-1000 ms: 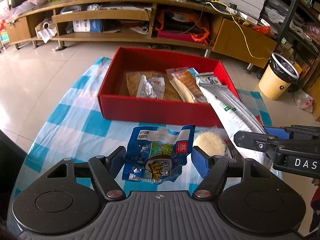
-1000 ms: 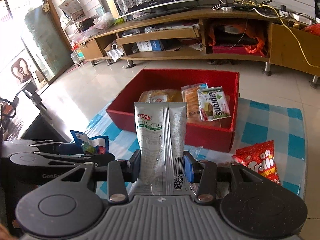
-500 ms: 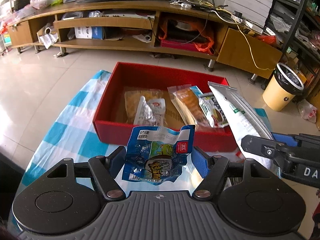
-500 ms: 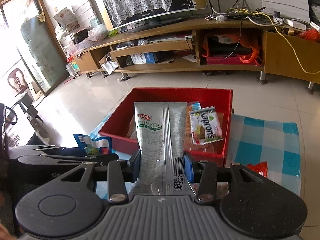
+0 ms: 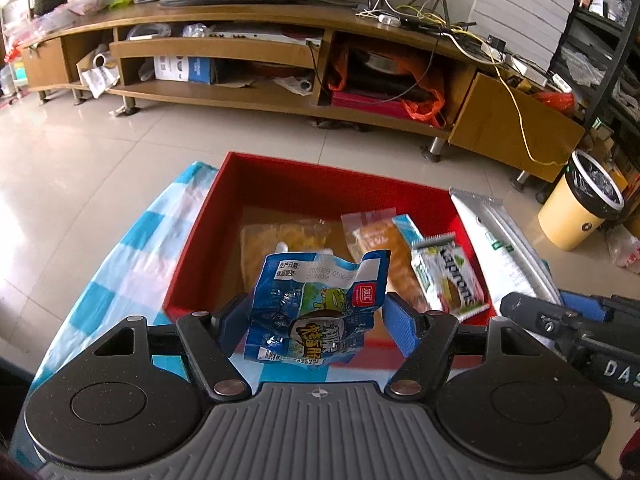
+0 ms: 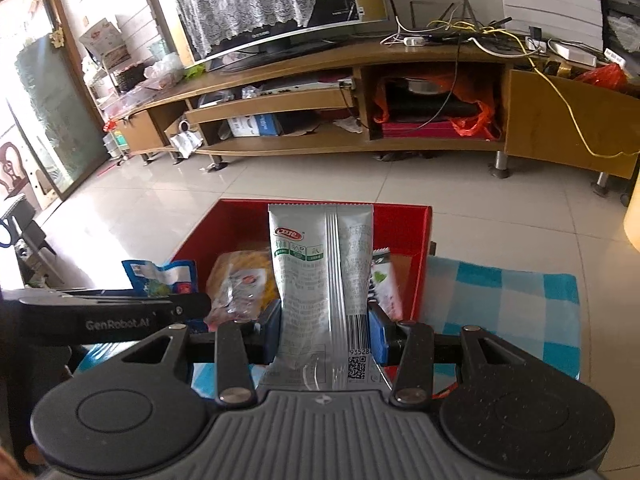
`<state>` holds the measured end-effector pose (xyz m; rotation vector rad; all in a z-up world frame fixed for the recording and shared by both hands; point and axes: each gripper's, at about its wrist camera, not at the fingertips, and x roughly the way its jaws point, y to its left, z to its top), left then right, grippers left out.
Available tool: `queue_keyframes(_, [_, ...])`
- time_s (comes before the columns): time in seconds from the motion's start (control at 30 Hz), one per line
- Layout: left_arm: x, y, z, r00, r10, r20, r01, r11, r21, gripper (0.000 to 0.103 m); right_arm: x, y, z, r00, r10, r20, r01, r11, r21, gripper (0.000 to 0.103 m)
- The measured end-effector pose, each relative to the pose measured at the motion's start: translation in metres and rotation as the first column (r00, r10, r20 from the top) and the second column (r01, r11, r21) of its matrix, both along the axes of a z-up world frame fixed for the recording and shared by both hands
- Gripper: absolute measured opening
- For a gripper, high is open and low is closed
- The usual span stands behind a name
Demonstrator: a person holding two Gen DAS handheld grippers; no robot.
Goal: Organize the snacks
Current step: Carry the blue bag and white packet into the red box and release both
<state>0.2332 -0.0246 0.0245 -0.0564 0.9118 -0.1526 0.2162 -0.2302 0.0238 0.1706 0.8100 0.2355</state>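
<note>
Some snacks are already laid in the red box at the middle of the frame. A blue snack packet is held by the left tool, and a silver packet by the right tool. Both are yet to be dropped in.

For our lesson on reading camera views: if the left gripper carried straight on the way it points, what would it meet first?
Probably the snacks lying in the red box, likely the yellow packet just beyond the left gripper and its blue packet; depth is uncertain.
</note>
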Motion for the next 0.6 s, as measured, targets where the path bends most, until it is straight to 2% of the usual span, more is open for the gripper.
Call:
queue_keyframes(0.23, [0.027,-0.009,-0.007,1.0,0.018,-0.009,-0.019,1.0,-0.01,0.077,0.025,-0.002,-0.01,1.0,-0.02,-0.003,0.02,0.999,-0.037,0.044])
queue_keyframes(0.6, [0.047,-0.008,-0.021,0.998,0.046,-0.041,-0.046,0.999,0.009,0.077,0.049,0.005,-0.025,1.0,-0.018,-0.024,0.015,0.995,-0.097,0.044])
